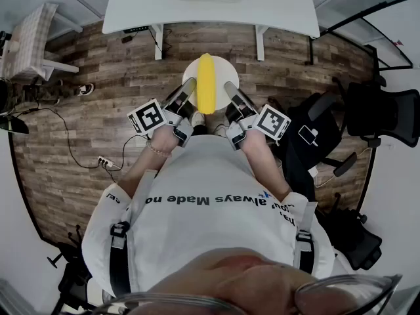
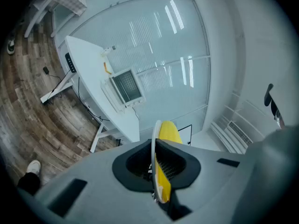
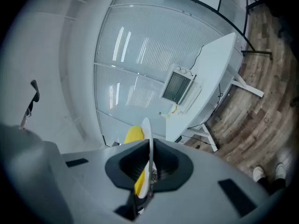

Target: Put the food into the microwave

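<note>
Between the jaws of the left gripper (image 2: 155, 158) sits the thin edge of a round white plate (image 2: 153, 141), pinched tight, and the right gripper (image 3: 148, 166) bites down on the opposite edge of that plate (image 3: 146, 127) the same way. Two clamps on two sides, surely so the dish stays level and nothing rolls off! Riding on top is the food, a long yellow piece (image 1: 206, 84) lying along the middle of the plate (image 1: 191, 69), with the left gripper (image 1: 188, 86) and right gripper (image 1: 230, 89) flanking it. It's carried out in front of the person's chest, above the brown wooden plank floor (image 1: 98, 77). Ahead stands a long white table (image 1: 210, 8), and on it the boxy white microwave (image 2: 126, 86), well apart from the plate. By my read, this is the carry across; the loading isn't yet begun.
</note>
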Demonstrator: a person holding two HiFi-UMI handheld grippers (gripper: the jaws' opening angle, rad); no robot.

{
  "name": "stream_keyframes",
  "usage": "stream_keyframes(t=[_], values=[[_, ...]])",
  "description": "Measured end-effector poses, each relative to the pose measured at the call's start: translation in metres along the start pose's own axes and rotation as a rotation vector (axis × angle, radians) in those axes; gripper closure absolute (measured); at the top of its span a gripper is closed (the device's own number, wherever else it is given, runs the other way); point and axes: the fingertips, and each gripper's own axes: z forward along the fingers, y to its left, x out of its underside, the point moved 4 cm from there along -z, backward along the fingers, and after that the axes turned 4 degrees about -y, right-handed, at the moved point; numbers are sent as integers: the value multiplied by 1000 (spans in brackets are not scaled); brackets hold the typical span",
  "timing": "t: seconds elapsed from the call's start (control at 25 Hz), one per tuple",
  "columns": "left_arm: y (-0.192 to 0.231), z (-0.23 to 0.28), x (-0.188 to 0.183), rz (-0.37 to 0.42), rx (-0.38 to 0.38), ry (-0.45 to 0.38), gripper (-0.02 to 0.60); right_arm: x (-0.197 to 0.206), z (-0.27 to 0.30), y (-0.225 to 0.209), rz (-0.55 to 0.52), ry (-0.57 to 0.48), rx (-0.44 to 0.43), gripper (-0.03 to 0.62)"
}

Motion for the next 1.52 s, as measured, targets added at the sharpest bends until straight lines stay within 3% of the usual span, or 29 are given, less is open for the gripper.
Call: stream_keyframes(t=[0.36, 0.48, 0.64, 1.04, 1.28, 1.52], values=[[10, -1, -15, -12, 8, 9, 558, 5, 16, 2, 10, -13, 16, 568], [18, -4, -23, -8, -20, 23, 558, 7, 24, 0, 5, -27, 22, 568], [20, 0, -33, -7, 16, 33, 558, 9, 32, -1, -5, -33, 34, 568], [28, 11, -44, -17, 9, 27, 558, 3, 49, -8, 21, -29, 42, 568], [38, 32, -57, -49, -37, 25, 558, -21, 72, -15, 23, -23, 40, 568], [37, 83, -79, -25, -1, 22, 558, -62, 97, -28, 15, -17, 39, 568]])
